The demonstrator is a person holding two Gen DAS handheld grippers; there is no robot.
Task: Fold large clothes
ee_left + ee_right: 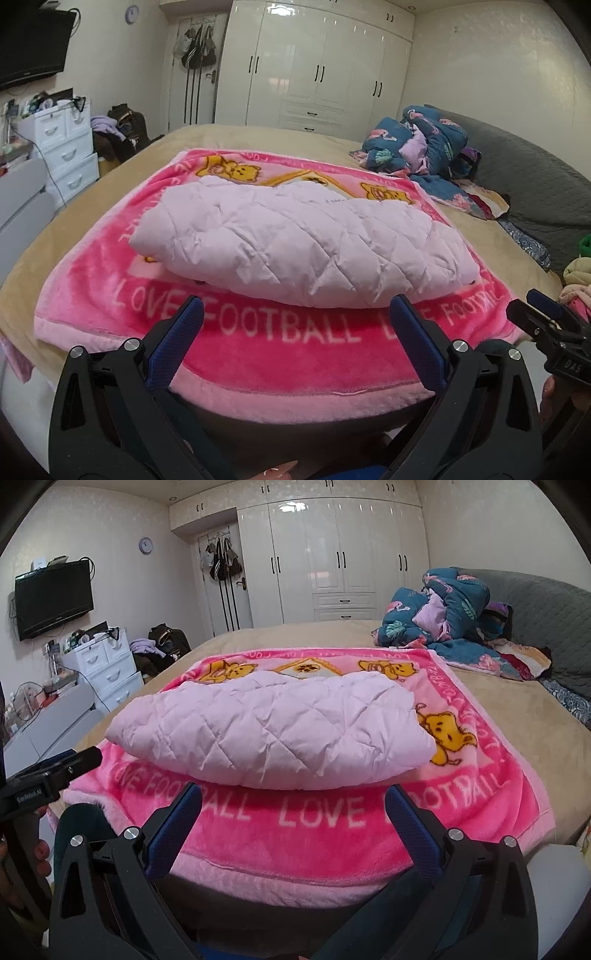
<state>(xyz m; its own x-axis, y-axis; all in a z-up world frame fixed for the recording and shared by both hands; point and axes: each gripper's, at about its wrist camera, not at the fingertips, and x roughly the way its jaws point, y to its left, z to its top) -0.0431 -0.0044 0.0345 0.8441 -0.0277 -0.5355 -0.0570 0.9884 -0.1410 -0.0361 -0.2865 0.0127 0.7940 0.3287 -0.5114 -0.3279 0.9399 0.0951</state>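
While both grippers hang just off the near edge of the bed [55, 221], a folded lilac quilted garment [295, 236] lies in a thick bundle on the middle of a pink blanket [277, 354]. The left gripper [295, 317] has its blue-padded fingers [181, 339] spread wide with nothing between them, pointing at the near side of the garment but apart from it. The right gripper [293, 803] is likewise spread and empty, its fingers [413, 827] aimed at the same near fold. In the left view the right gripper shows at the right edge, beside the blanket's near right corner. The blanket, with yellow bears and white lettering, lies flat on the tan bed. A heap of blue flowered bedding [450, 609] sits far right by a grey headboard [543, 627]. White wardrobes [332, 554] fill the far wall; a television [53, 598] hangs at left.
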